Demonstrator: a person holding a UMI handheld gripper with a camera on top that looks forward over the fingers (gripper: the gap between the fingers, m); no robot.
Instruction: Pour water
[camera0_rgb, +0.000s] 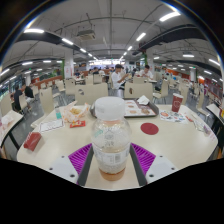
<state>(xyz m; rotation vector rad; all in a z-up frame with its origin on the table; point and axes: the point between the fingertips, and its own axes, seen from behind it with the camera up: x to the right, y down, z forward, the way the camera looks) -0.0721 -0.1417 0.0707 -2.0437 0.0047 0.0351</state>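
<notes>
Gripper (111, 163): two light-coloured fingers with purple pads, the left pad (80, 157) and the right pad (144, 158) set at either side of the bottle.
Fingers: closed partway, both pads pressing against the sides of the bottle, which is held upright between them.
Bottle: clear plastic bottle with a white screw cap (110, 137), upright, ribbed around its upper body; a shallow layer of amber-tinted liquid sits in its base, the rest looks empty.
Tabletop: pale cream tabletop (120, 141) with rounded corners, spreading ahead of the fingers and carrying all the small items.
Red disc: flat round red coaster-like disc (149, 128), lying on the tabletop just beyond the right finger, apart from the bottle.
Red cup: tall red cup (177, 103), standing upright farther back on the right side.
Tray: shallow pale tray (139, 108) beyond the bottle, holding items too small to tell.
Yellow packet: small yellow packet (77, 116), on the tabletop beyond the left finger.
Red packet: flat red packet (33, 141), lying near the tabletop's left edge, well apart from the bottle.
Papers: light sheets (48, 126), lying flat between the red packet and the yellow packet.
Background: a large hall with rows of tables and chairs under ceiling strip lights (140, 37); a person in light clothing (118, 78) stands far beyond the tabletop.
</notes>
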